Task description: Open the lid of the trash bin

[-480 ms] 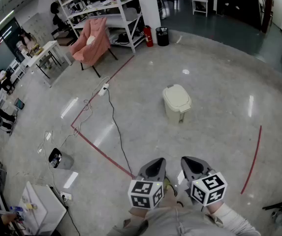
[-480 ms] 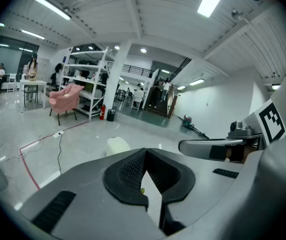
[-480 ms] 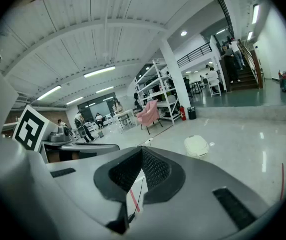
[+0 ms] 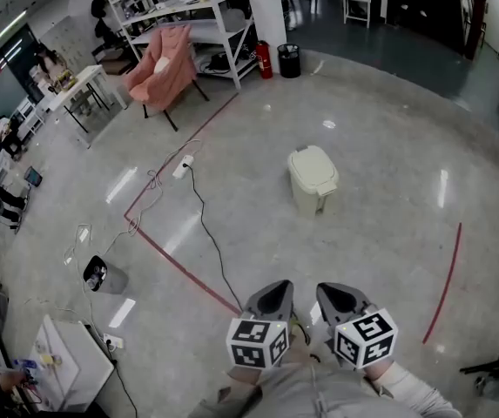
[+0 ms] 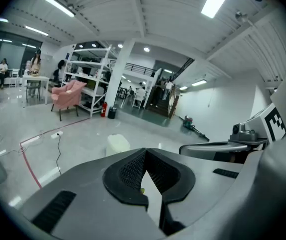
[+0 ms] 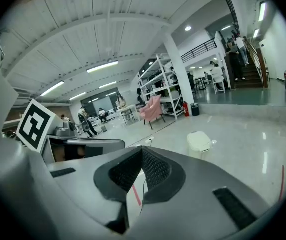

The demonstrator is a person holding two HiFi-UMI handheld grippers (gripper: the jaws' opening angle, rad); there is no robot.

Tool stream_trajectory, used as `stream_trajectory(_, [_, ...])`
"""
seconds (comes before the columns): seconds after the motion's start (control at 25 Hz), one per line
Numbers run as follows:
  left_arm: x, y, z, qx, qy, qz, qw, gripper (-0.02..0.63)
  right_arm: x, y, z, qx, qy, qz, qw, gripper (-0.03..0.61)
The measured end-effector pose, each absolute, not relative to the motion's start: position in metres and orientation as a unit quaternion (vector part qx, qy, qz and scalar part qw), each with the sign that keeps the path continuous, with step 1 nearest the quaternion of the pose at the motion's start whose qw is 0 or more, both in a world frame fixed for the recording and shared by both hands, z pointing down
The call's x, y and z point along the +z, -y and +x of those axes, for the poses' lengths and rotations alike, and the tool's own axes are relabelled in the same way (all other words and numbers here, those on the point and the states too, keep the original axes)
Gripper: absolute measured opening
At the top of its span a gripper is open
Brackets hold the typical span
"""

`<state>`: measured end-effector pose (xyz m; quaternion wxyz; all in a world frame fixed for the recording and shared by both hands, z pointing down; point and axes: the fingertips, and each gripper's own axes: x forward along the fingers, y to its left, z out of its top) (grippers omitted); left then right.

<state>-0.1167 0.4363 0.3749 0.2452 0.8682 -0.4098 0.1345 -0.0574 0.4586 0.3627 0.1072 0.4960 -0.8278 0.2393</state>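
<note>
A cream trash bin (image 4: pixel 313 179) stands alone on the grey floor, its lid down. It lies well ahead of both grippers. It shows small in the left gripper view (image 5: pixel 118 145) and in the right gripper view (image 6: pixel 198 142). My left gripper (image 4: pixel 271 296) and right gripper (image 4: pixel 336 293) are held side by side close to my body, pointing towards the bin. Both are shut with nothing between the jaws, as seen at the left gripper (image 5: pixel 145 151) and the right gripper (image 6: pixel 142 151).
A black cable (image 4: pixel 205 225) runs from a power strip (image 4: pixel 182 165) across the floor left of the bin. Red tape lines (image 4: pixel 175 264) mark the floor. A pink chair (image 4: pixel 164 66), white shelving (image 4: pixel 188 16) and a small black bin (image 4: pixel 289 59) stand further back.
The head view has shifted very slightly. Both grippers stay in the same place, shut, and the bin has not moved.
</note>
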Motion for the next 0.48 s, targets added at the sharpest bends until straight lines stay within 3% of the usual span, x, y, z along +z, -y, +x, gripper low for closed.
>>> stream_trajectory(0.48, [0.373,-0.366,-0.118,0.137,0.406,0.870,0.243,0.005,0.361,-0.390,-0.069,0.241,0.836,0.481,0.102,0.000])
